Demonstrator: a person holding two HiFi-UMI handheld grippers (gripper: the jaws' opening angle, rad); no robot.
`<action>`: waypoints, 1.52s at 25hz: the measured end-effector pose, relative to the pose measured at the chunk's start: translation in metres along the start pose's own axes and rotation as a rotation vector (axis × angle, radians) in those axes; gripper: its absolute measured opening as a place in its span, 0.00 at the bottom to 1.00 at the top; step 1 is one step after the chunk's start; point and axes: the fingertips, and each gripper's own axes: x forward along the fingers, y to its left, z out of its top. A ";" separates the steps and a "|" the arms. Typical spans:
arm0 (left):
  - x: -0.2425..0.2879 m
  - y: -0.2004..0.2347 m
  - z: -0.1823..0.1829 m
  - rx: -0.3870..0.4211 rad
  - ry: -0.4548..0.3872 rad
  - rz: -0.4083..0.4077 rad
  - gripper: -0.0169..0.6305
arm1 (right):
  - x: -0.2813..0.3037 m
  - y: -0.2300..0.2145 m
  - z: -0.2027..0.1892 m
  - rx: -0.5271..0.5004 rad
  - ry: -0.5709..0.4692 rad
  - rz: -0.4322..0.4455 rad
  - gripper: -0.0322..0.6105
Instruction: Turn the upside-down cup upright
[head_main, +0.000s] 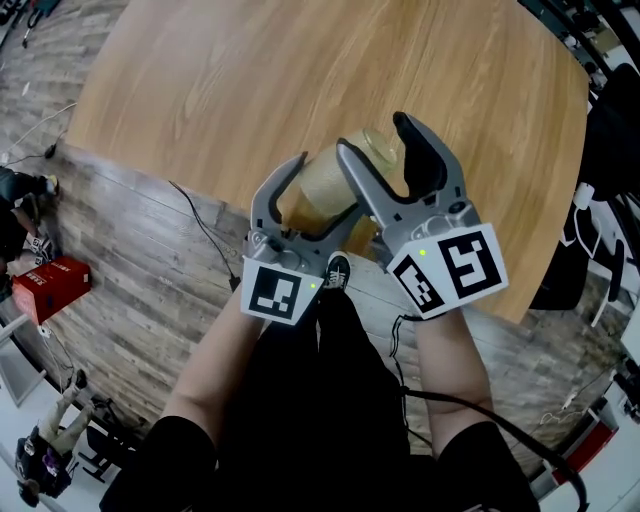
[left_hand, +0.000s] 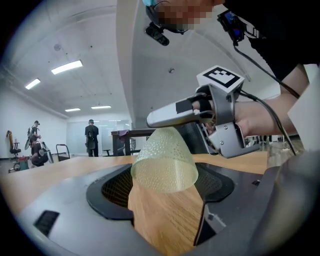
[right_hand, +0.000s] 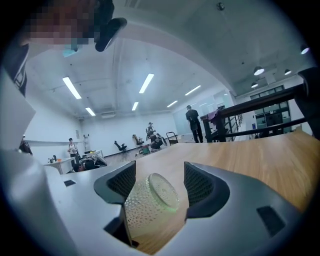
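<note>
Right gripper (right_hand: 160, 171) grips tilted cup (right_hand: 149, 206); only left gripper (left_hand: 162, 179) sees mouth

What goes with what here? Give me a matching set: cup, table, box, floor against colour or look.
Things:
1. cup
2. table
3. box
4. floor

Looks:
A. red
B. grey planks
C. pale yellow, see-through, dimpled
D. light brown wood

Pairs: 1-C, 2-D, 3-A, 4-B
</note>
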 end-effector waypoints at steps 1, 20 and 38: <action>-0.002 0.000 0.001 0.001 -0.003 -0.002 0.63 | 0.001 -0.006 -0.003 0.004 0.007 -0.016 0.52; 0.003 -0.002 0.007 -0.051 -0.048 -0.050 0.49 | 0.002 -0.055 -0.099 0.079 0.205 -0.147 0.51; -0.002 -0.039 0.018 -0.033 -0.136 -0.120 0.49 | -0.018 -0.065 -0.103 0.078 0.186 -0.184 0.51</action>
